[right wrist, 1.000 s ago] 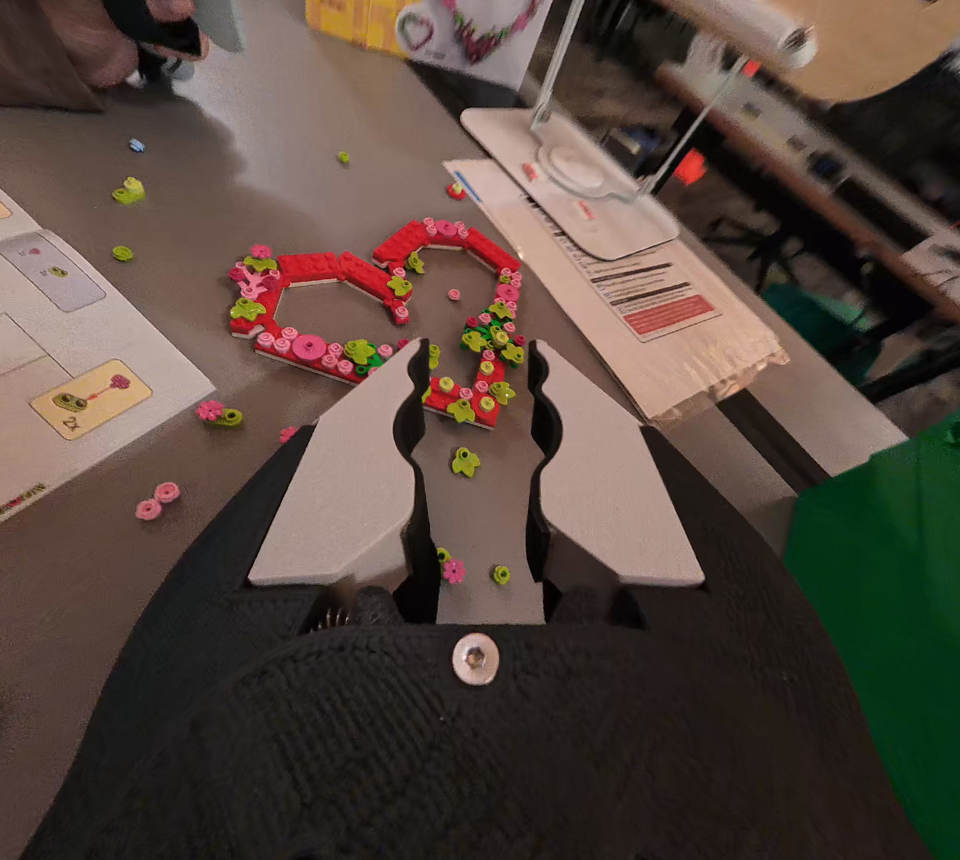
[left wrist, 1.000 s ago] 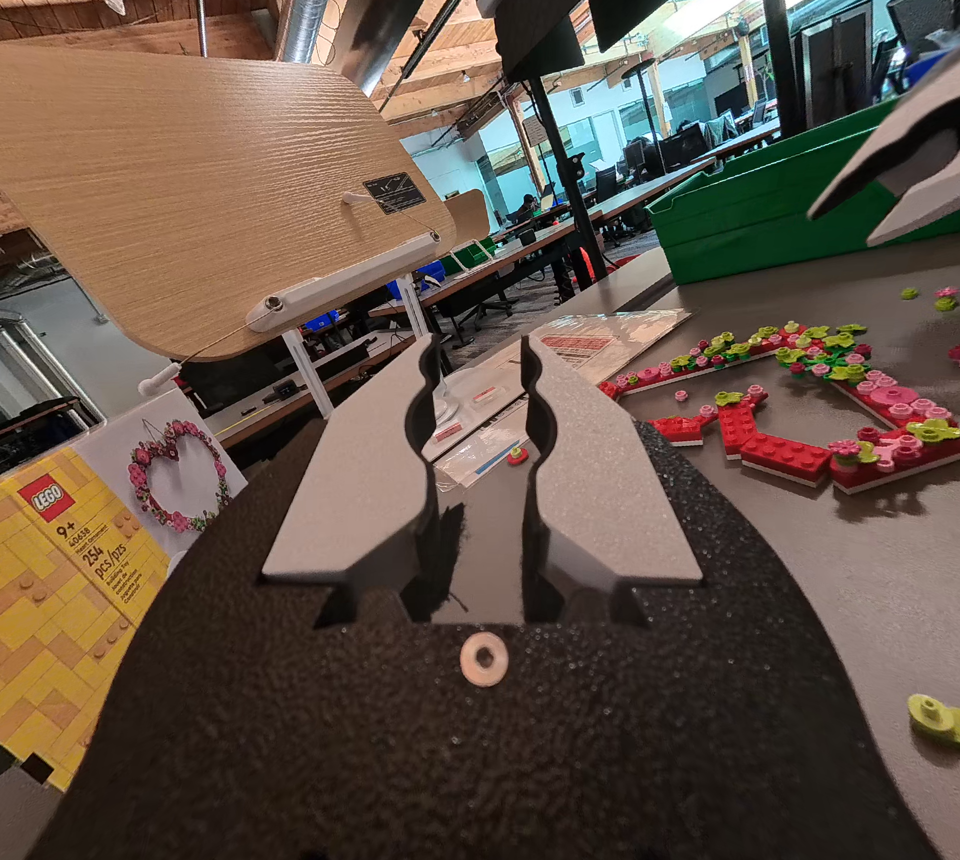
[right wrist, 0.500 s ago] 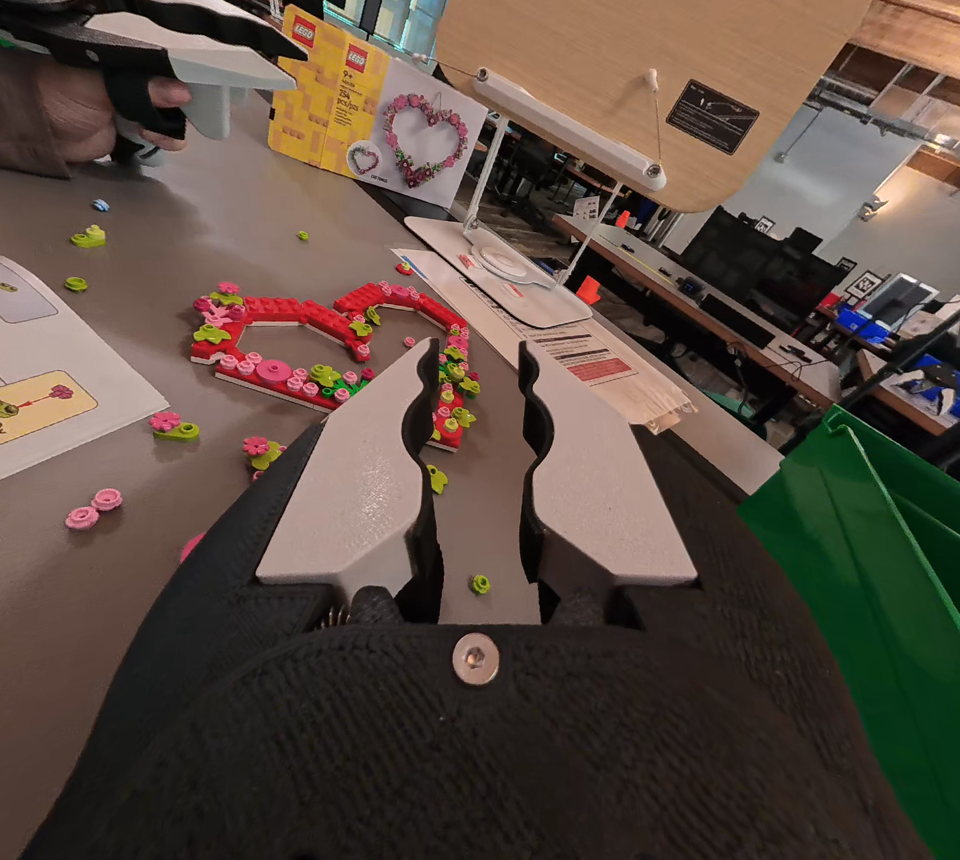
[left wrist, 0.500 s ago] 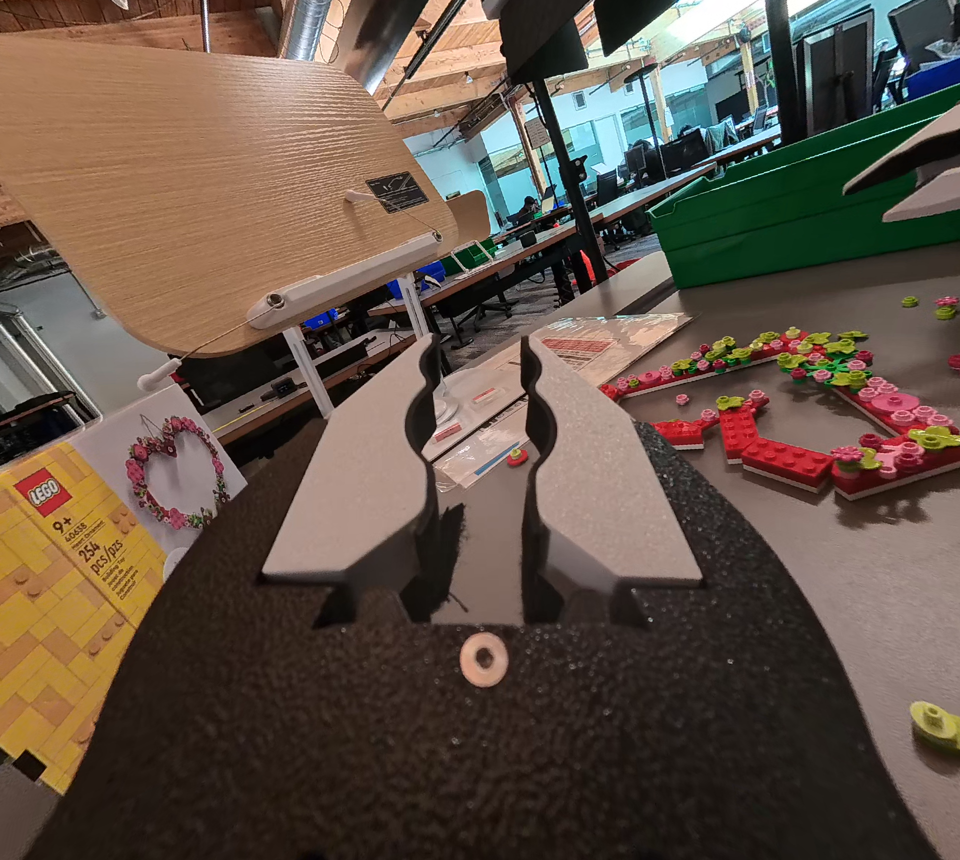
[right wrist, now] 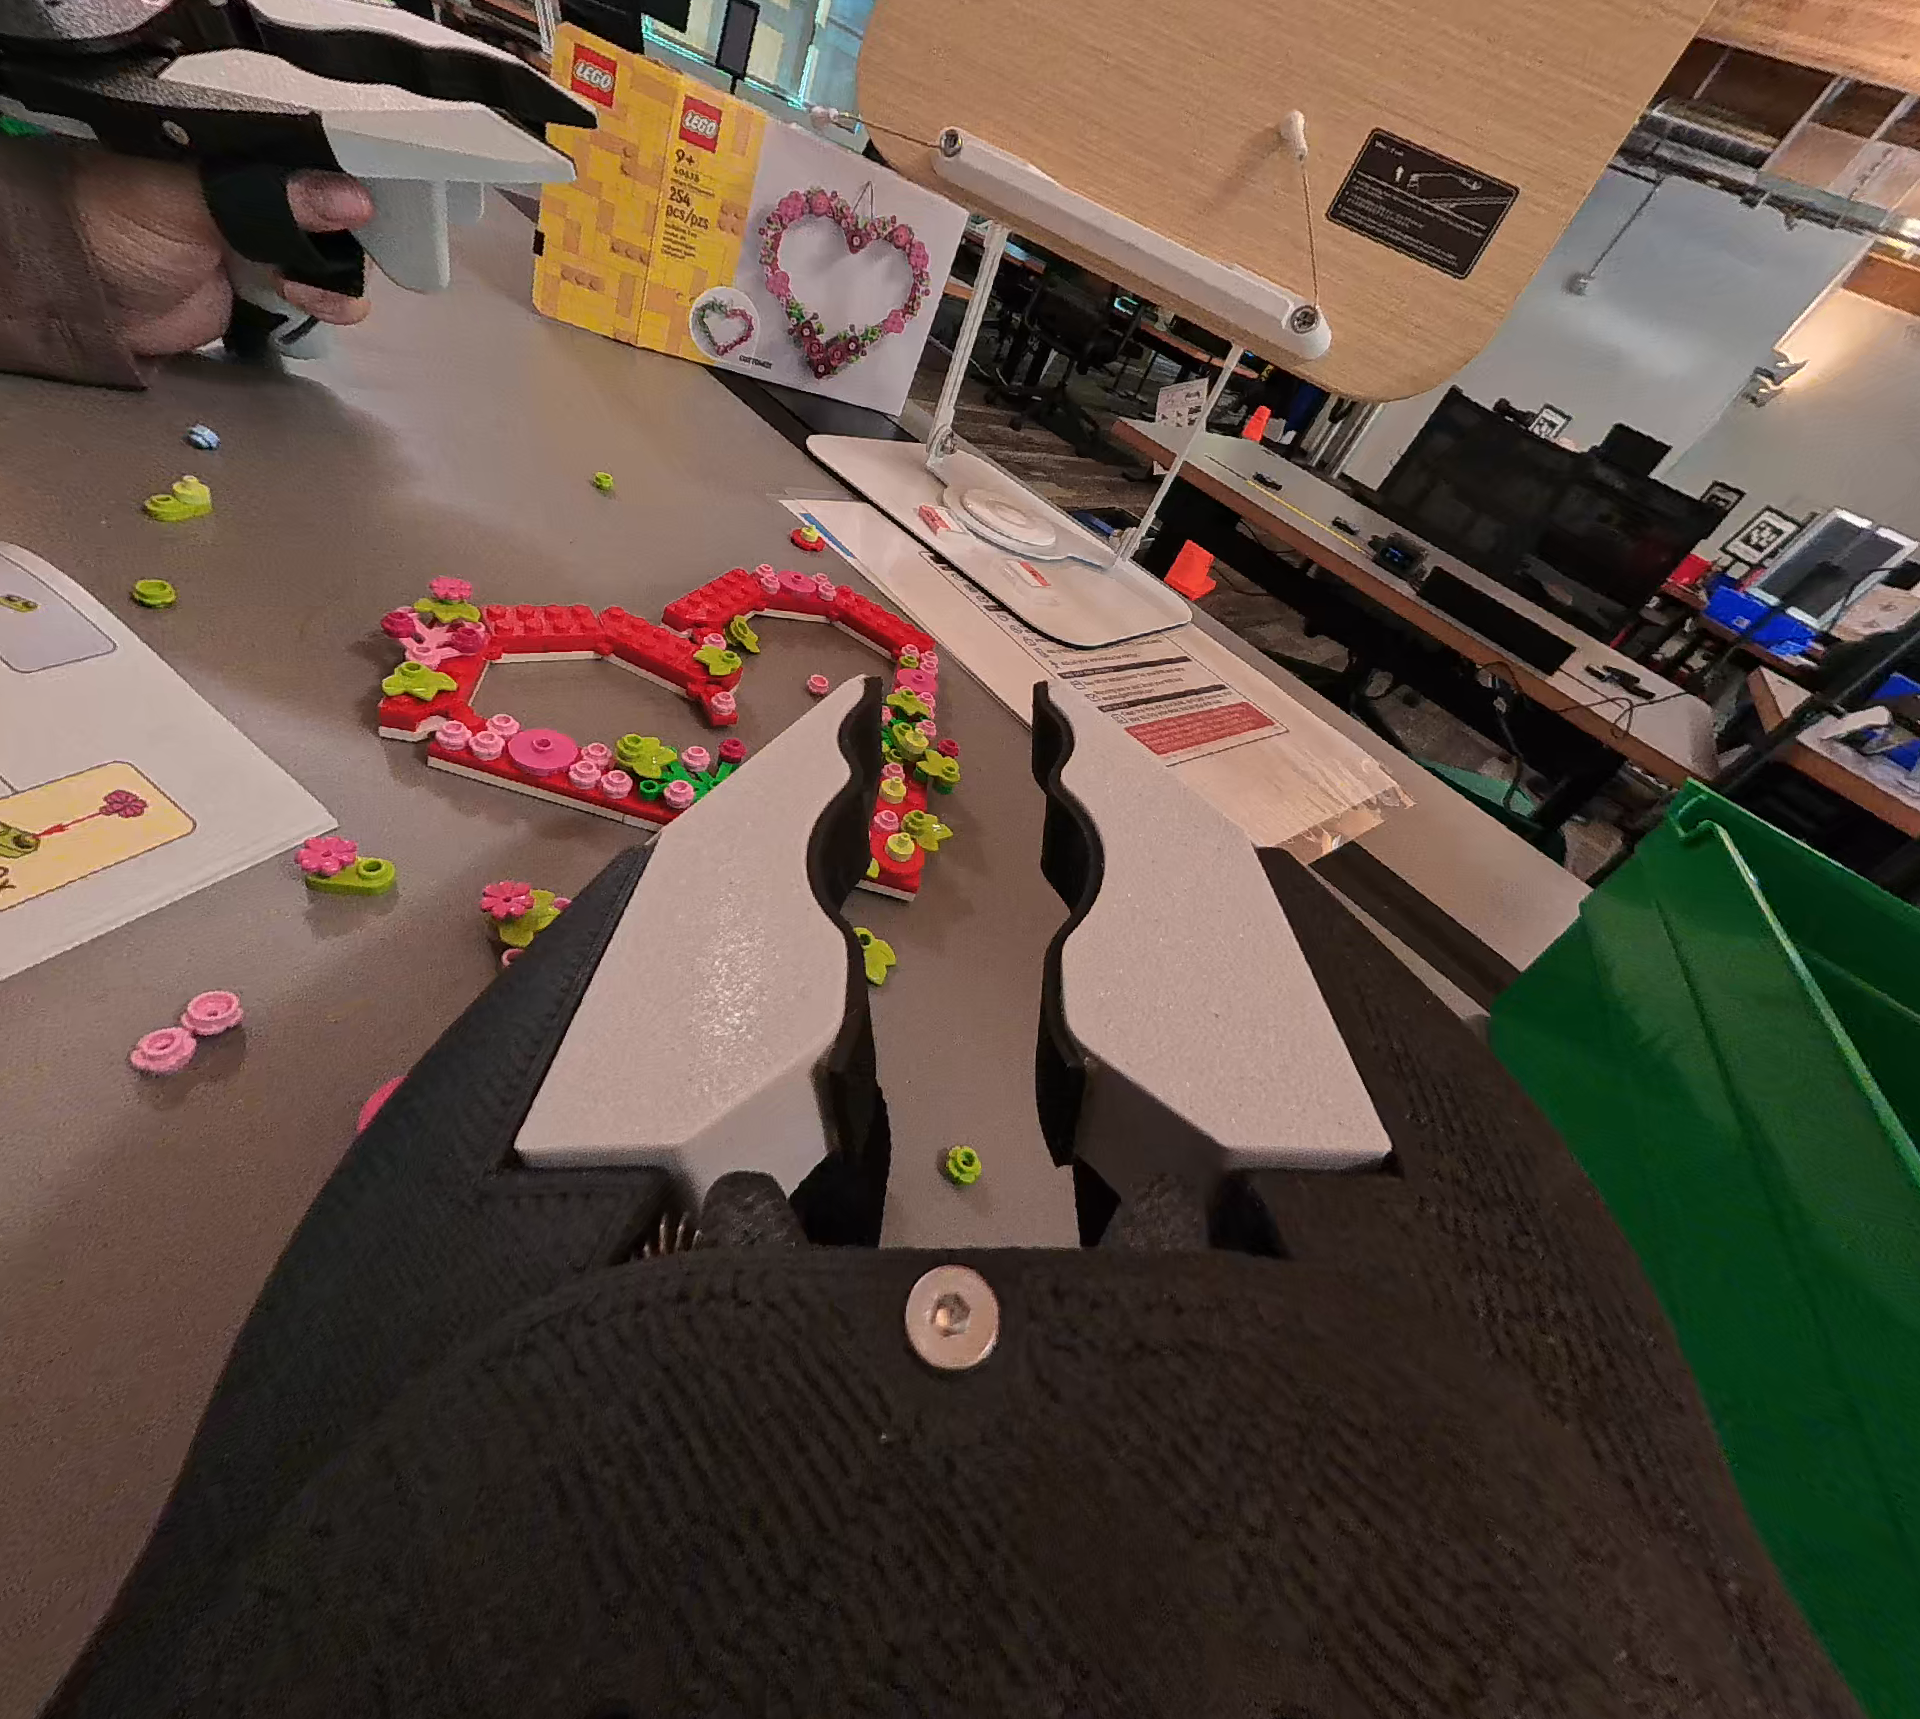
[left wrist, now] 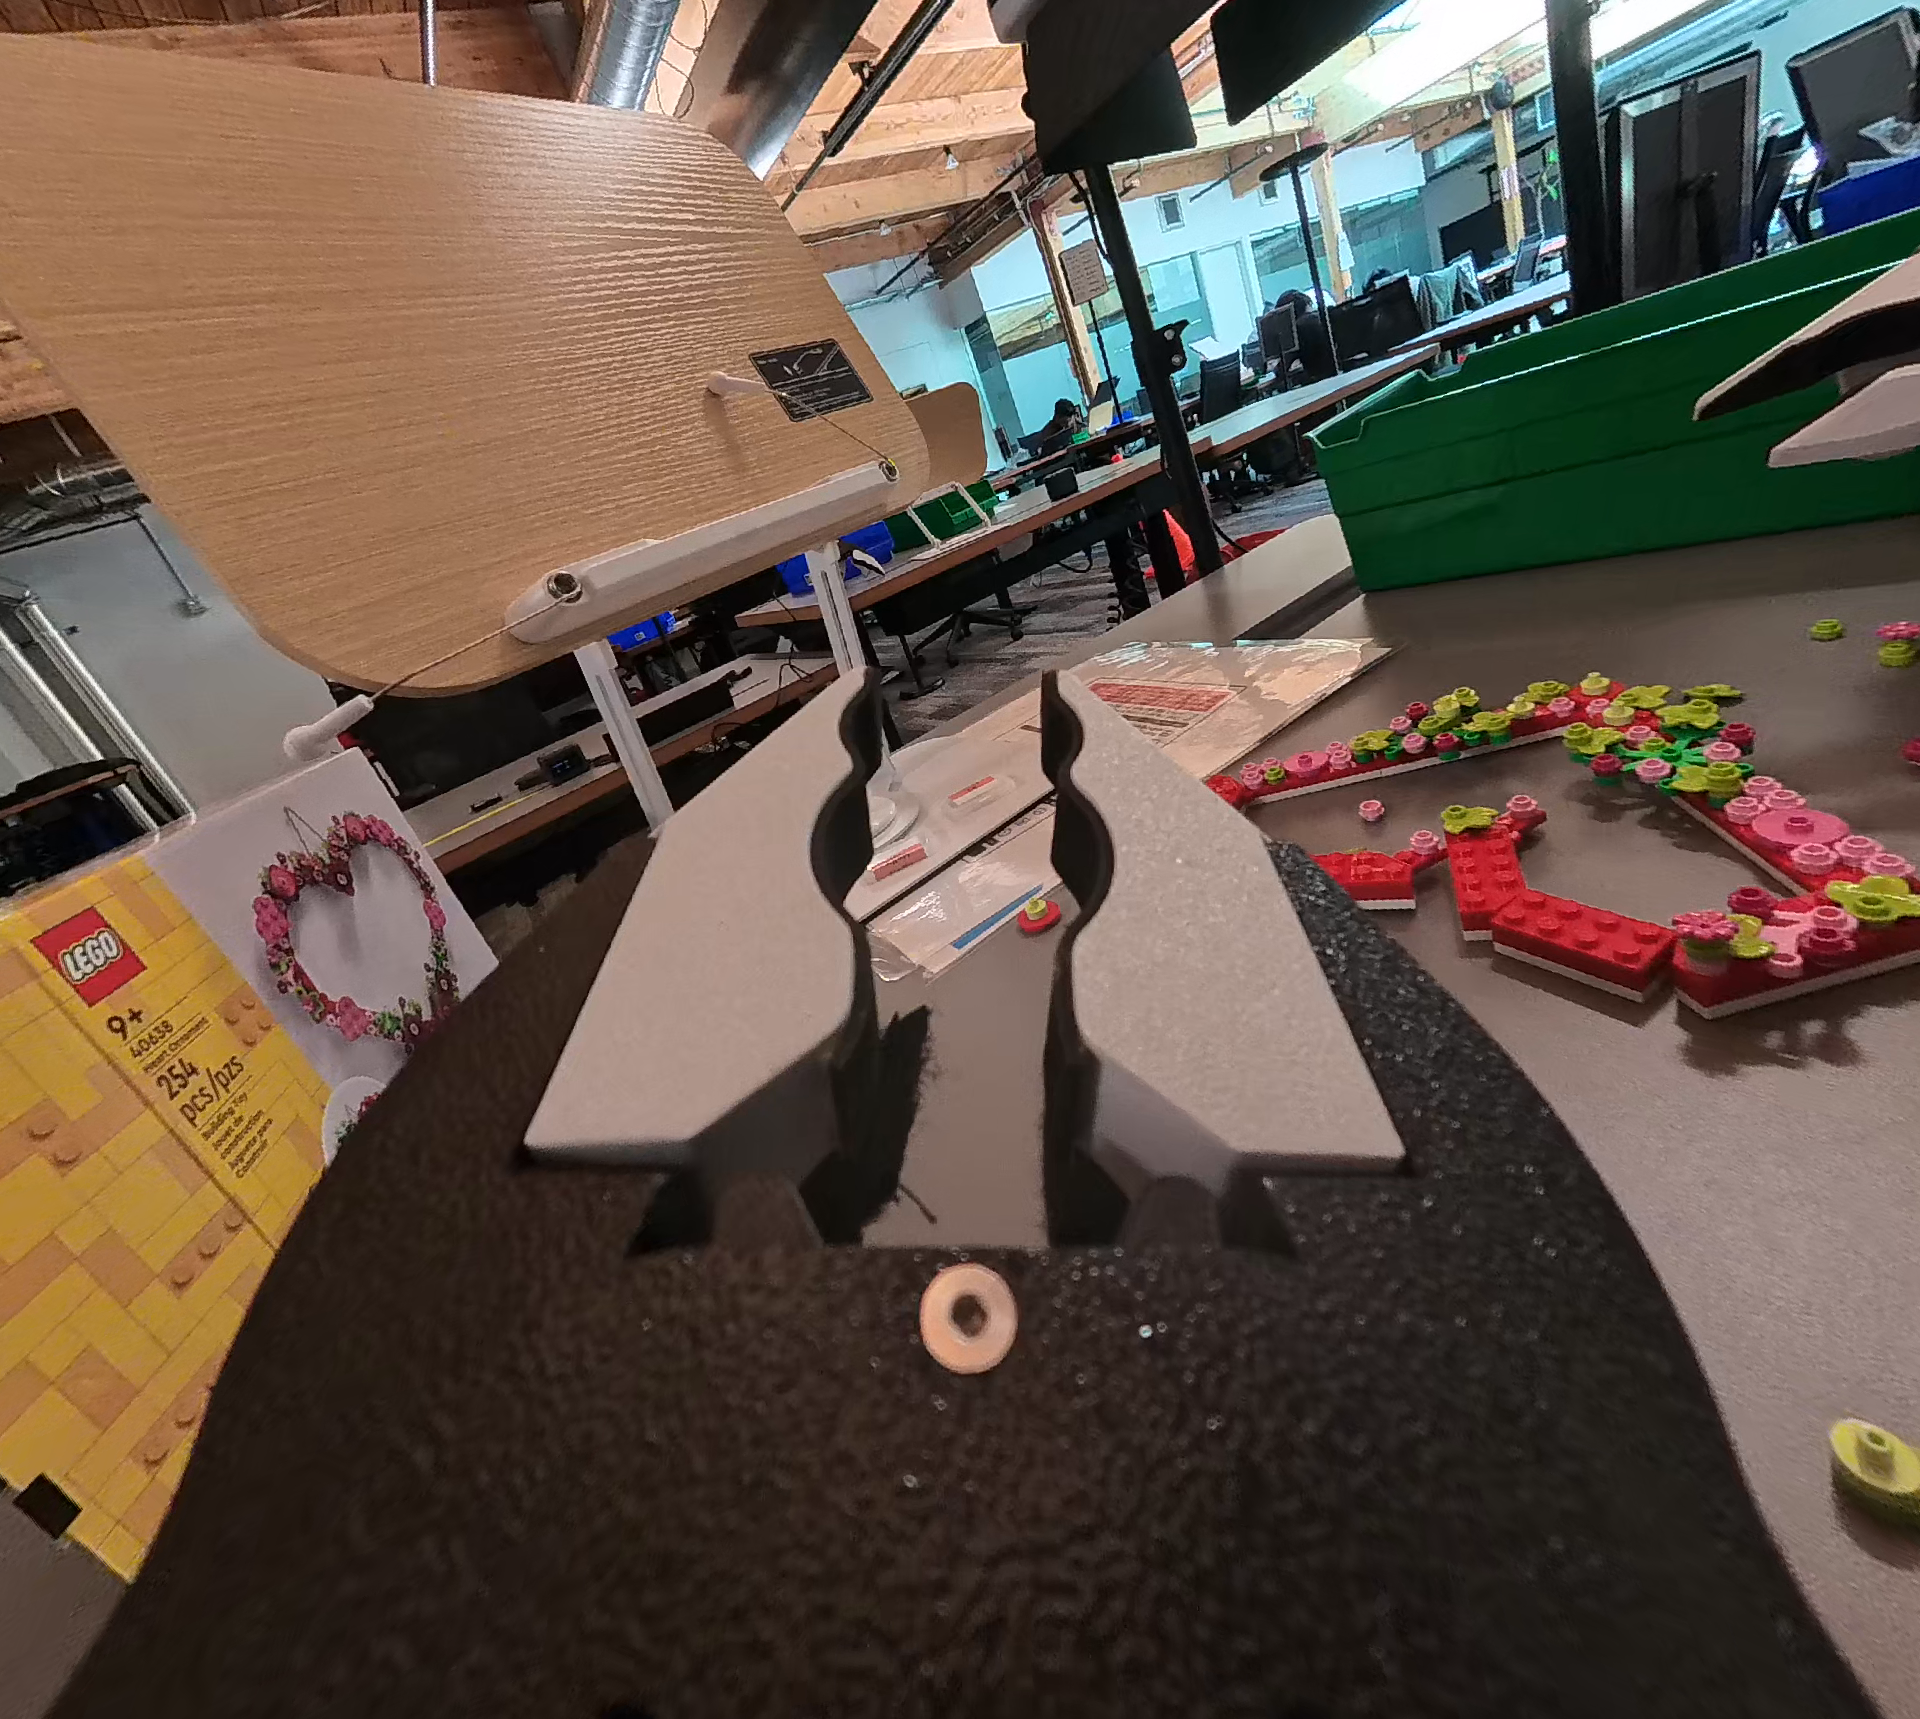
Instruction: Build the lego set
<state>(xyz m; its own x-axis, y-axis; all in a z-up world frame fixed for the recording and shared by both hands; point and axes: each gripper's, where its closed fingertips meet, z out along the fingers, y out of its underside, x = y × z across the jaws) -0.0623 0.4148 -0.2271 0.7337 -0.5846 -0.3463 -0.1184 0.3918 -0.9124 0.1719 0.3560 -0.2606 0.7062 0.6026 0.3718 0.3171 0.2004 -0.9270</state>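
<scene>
A red heart-shaped lego frame (right wrist: 582,641) with pink flowers and lime leaves lies flat on the grey table; it also shows in the left wrist view (left wrist: 1558,921). My right gripper (right wrist: 951,693) is open and empty, held above the table near the heart's right side. My left gripper (left wrist: 961,693) is open and empty, left of the heart, pointing at the book stand; it also shows in the right wrist view (right wrist: 499,131), held by a hand. Loose pink flowers (right wrist: 187,1030) and lime pieces (right wrist: 177,500) are scattered around.
A yellow lego box (right wrist: 665,215) stands at the table's far edge beside a wooden book stand (right wrist: 1299,59) on a white base. An instruction sheet (right wrist: 114,776) lies at left. A plastic bag with paper (right wrist: 1174,713) lies beyond the heart. A green bin (right wrist: 1745,1098) is at right. Across from one pair of fingers to the other is roughly 25 cm.
My right gripper has tilted up and pulled back from over the heart, so its view now takes in the stand and box. The left gripper has barely moved.
</scene>
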